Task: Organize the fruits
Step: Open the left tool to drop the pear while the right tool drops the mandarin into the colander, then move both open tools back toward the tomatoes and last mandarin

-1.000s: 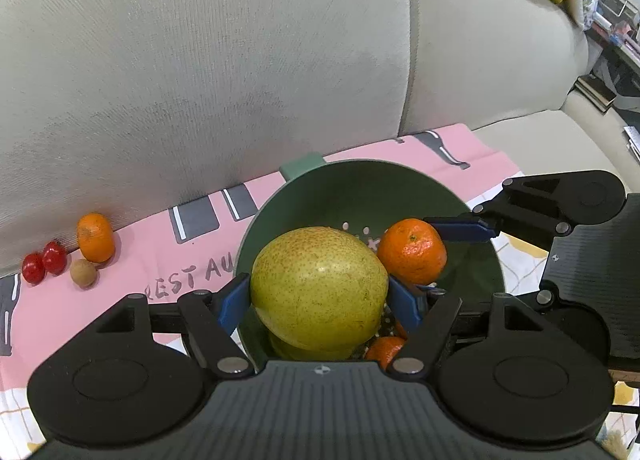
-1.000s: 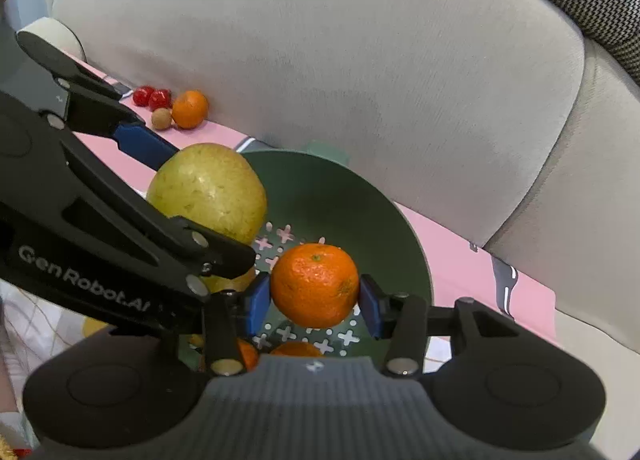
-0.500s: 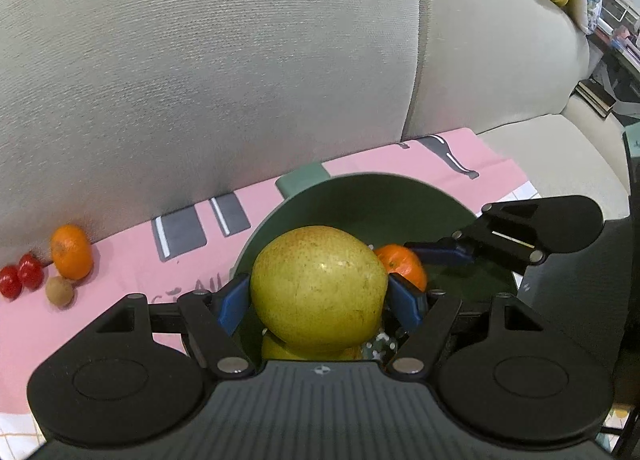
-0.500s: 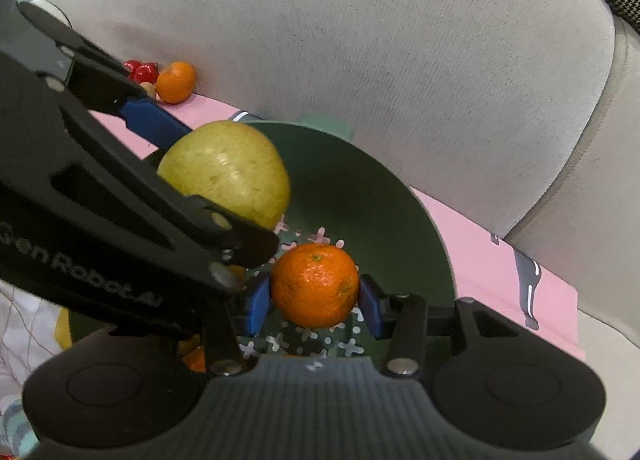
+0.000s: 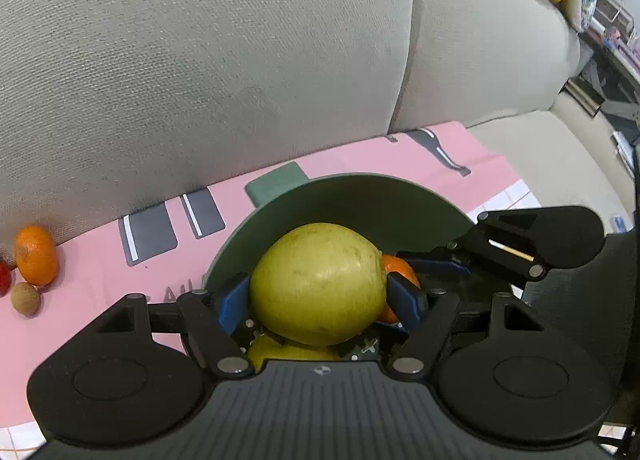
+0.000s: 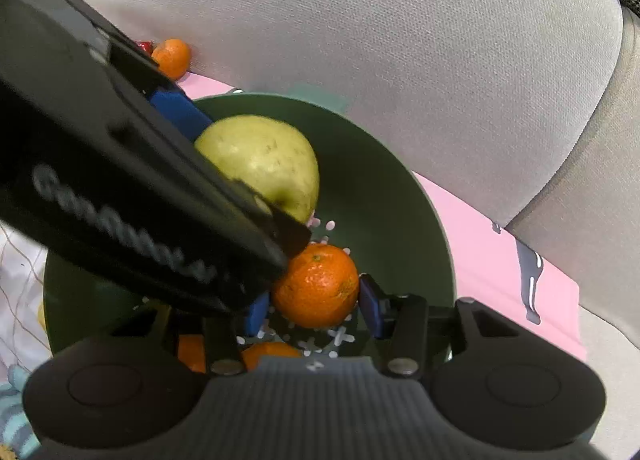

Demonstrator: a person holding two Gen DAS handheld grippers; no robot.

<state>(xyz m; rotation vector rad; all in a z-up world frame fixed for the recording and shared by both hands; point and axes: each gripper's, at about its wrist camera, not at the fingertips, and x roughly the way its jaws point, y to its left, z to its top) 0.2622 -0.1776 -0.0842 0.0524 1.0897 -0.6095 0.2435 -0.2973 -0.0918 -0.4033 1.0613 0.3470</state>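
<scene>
Left tool grips pear; right tool grips mandarin | I'd set both low in bowl; release gently

Both tools crowd the green bowl — pink mat beside it lies open.

- Left wrist view looks steeply down, close over the green bowl, facing the sofa back at twelve o'clock.
- Right wrist view, equally close, sees the same bowl; the left gripper crosses from ten o'clock.
- Both share the pear.
</scene>
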